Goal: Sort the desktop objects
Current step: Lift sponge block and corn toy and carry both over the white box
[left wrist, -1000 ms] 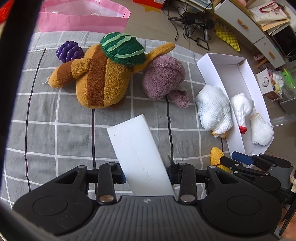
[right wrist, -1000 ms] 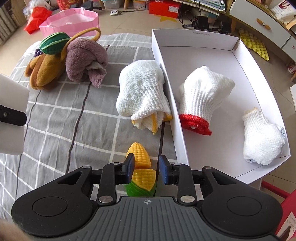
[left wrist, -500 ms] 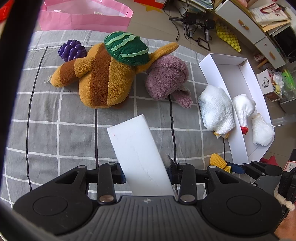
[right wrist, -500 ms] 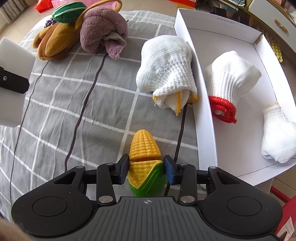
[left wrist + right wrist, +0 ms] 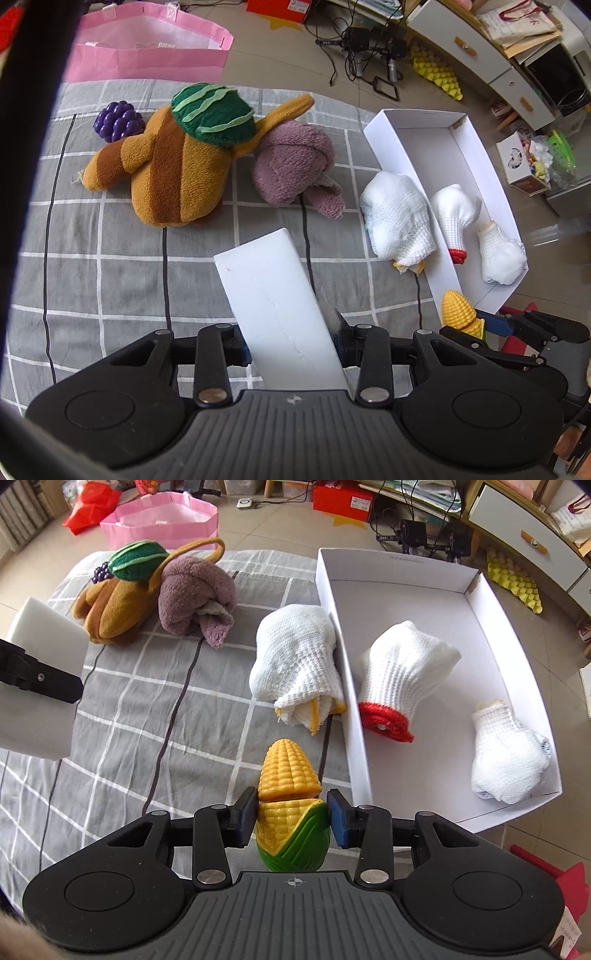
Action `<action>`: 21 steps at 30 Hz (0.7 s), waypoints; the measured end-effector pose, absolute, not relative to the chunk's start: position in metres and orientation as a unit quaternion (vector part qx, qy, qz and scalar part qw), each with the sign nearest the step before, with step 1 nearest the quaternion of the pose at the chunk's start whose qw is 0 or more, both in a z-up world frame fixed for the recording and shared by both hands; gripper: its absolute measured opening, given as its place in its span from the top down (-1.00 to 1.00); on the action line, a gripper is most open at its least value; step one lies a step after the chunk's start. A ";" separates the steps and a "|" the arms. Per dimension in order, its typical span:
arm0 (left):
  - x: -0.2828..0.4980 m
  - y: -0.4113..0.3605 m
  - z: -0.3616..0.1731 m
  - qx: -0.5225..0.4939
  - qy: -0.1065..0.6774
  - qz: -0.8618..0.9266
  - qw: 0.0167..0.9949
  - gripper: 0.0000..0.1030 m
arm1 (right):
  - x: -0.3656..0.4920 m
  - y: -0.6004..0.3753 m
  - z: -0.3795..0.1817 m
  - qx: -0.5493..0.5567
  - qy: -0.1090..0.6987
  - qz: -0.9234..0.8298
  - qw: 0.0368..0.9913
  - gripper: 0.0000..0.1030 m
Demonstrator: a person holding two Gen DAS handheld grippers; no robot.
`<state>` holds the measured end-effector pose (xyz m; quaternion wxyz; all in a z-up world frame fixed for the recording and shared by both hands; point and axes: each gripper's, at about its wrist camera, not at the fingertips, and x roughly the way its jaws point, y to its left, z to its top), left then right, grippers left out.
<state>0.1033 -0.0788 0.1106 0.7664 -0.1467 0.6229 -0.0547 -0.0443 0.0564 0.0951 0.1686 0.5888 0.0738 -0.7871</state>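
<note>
Corn — the yellow plastic toy cob with a green husk [image 5: 291, 812] — now sits clamped between the right gripper [image 5: 291, 818] pads, which were spread wider half a second ago; it hangs over the near edge of the grey checked cloth [image 5: 155, 716], just left of the white cardboard box [image 5: 351, 686]. The left gripper [image 5: 291, 347] still grips the white foam block [image 5: 277, 306], whose near end is hidden behind the gripper body.

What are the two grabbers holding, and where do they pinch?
The left gripper pinches a white foam block at its near end. The right gripper pinches the toy corn around its green husk end.
</note>
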 end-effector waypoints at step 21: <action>0.209 -0.218 0.118 -0.103 0.586 -0.147 0.790 0.32 | -0.098 0.136 0.125 0.567 0.057 -0.816 0.102 0.09</action>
